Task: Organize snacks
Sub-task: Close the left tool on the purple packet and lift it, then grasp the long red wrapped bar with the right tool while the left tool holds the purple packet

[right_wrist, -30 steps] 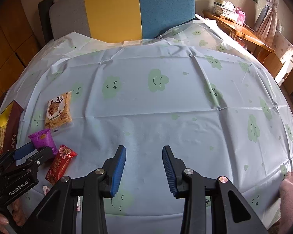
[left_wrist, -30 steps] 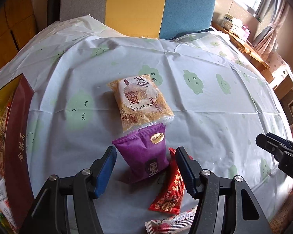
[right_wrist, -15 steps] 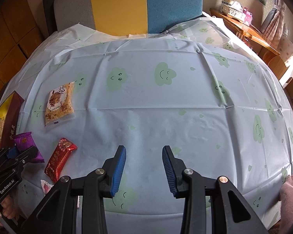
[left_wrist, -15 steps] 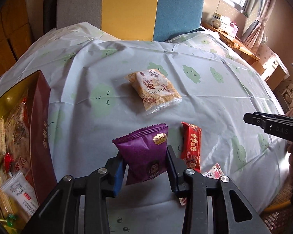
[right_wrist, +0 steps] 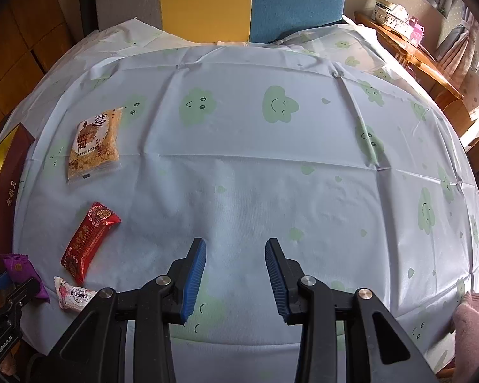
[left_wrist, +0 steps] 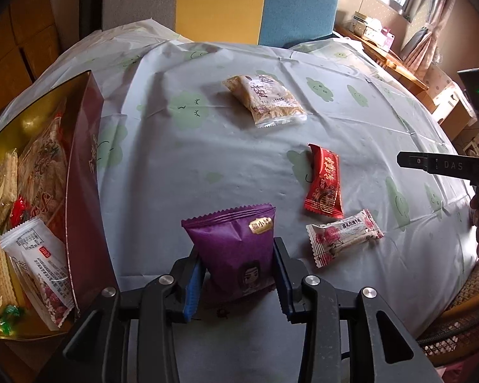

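Note:
My left gripper [left_wrist: 238,274] is shut on a purple snack packet [left_wrist: 236,249] and holds it above the table, right of a dark red box [left_wrist: 83,198] with a gold lining that holds several snacks. On the tablecloth lie a tan crumb-cake packet [left_wrist: 265,100], a red packet [left_wrist: 324,180] and a small white-pink packet [left_wrist: 343,236]. My right gripper [right_wrist: 234,274] is open and empty over bare cloth. In the right wrist view the tan packet [right_wrist: 94,145], the red packet [right_wrist: 89,242], the white-pink packet [right_wrist: 75,293] and the purple packet [right_wrist: 22,271] lie at the left.
The round table [right_wrist: 271,166] has a pale blue cloth with green clouds. A grey, yellow and blue chair back [right_wrist: 220,0] stands behind it. A wooden side table [right_wrist: 408,48] with boxes is at the far right. The right gripper's body [left_wrist: 444,166] shows at the left wrist view's right edge.
My left gripper closed on the purple packet, lifted it and drew back toward the box side. The right gripper stayed open and hardly moved.

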